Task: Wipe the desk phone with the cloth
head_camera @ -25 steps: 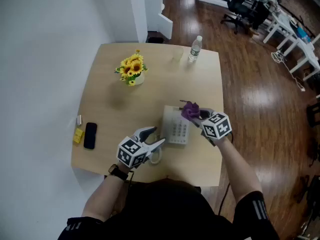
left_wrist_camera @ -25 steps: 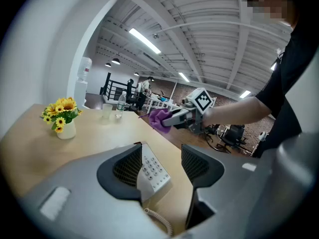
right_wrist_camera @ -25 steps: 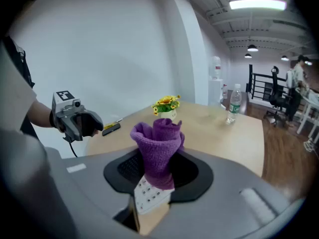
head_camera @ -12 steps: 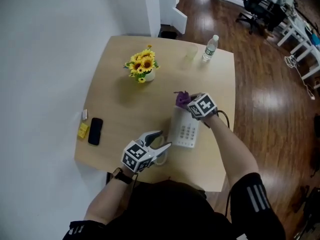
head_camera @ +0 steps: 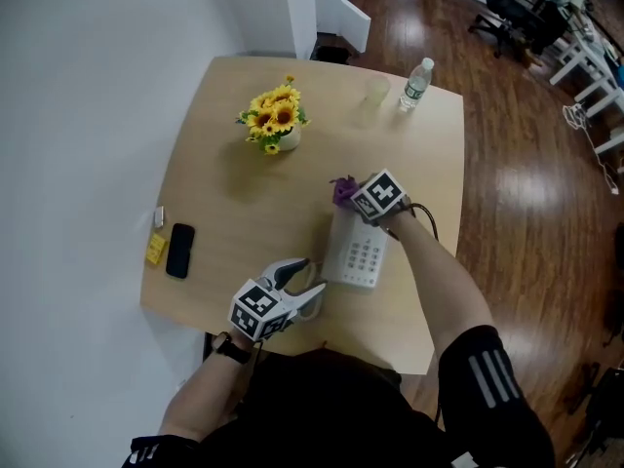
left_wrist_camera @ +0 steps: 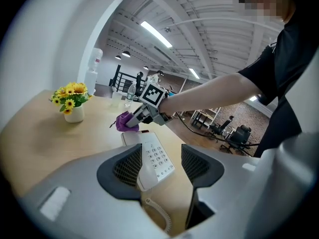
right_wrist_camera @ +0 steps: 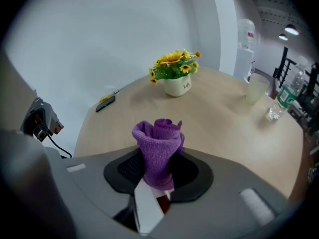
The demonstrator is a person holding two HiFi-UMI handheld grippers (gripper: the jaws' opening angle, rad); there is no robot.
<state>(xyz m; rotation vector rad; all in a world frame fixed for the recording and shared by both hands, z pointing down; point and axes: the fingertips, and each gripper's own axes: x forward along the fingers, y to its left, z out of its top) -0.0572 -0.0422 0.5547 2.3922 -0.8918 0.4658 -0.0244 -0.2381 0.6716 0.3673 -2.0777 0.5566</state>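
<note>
Your right claw (right_wrist_camera: 158, 171) is clamped on the purple cloth (right_wrist_camera: 158, 143), which stands up out of the jaws as a rolled wad. In the head view the cloth (head_camera: 341, 191) sits at the 12 o'clock end of the desk phone (head_camera: 356, 256), at or just above its top edge; contact cannot be confirmed.

Your left claw (left_wrist_camera: 162, 166) is spread wide at the phone's 8 o'clock corner. The handset side of the phone (left_wrist_camera: 155, 158) lies between the jaws, close to the left-hand pad, but nothing is gripped. The phone rests flat on the counter (head_camera: 244, 213), keypad up.

Risks noted:
- The phone is not held. A firm stroke toward 6 o'clock would likely slide it toward the near counter edge.
- If you bring the left jaws together here, you may lift or tip the handset off its cradle.
- The coiled cord (left_wrist_camera: 157, 213) runs under the left claw and could snag.
- The cloth is a tight roll, so little of it touches; hard jaw tips may scrape the keys instead.
</note>
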